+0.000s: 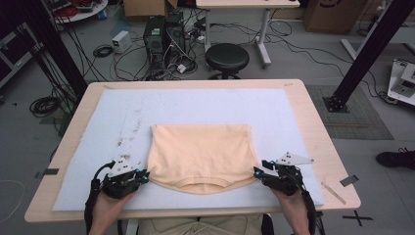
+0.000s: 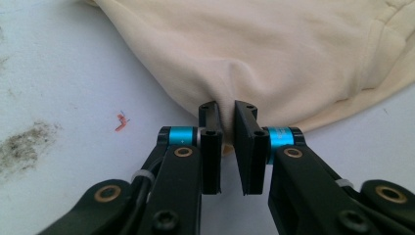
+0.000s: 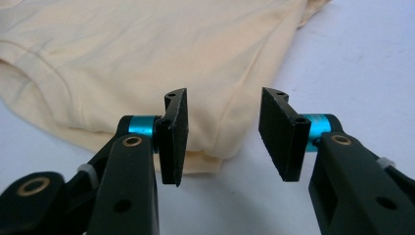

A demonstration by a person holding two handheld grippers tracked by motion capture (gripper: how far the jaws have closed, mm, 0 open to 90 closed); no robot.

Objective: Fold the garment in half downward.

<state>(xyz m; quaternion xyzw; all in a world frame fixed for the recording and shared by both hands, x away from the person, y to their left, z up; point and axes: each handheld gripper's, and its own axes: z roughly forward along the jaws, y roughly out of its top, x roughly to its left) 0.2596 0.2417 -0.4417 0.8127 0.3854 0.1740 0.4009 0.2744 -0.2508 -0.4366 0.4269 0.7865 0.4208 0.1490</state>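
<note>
High view: left gripper (image 1: 143, 175) pinching folded cream shirt (image 1: 200, 152) at 8 o'clock; right gripper (image 1: 258, 172) wide at 4 o'clock.

Floor (image 1: 303, 63): grey, strewn with black cables (image 1: 44, 105).
Table (image 1: 313, 112): light wood, covered by a white mat (image 1: 195, 105).
Stool (image 1: 227, 57): round, black, just beyond the table.
Computers (image 1: 164, 36): two dark towers on the floor.
Desk (image 1: 264, 29): white legs, far side.
Boxes (image 1: 144, 7): cardboard, at the back.
</note>
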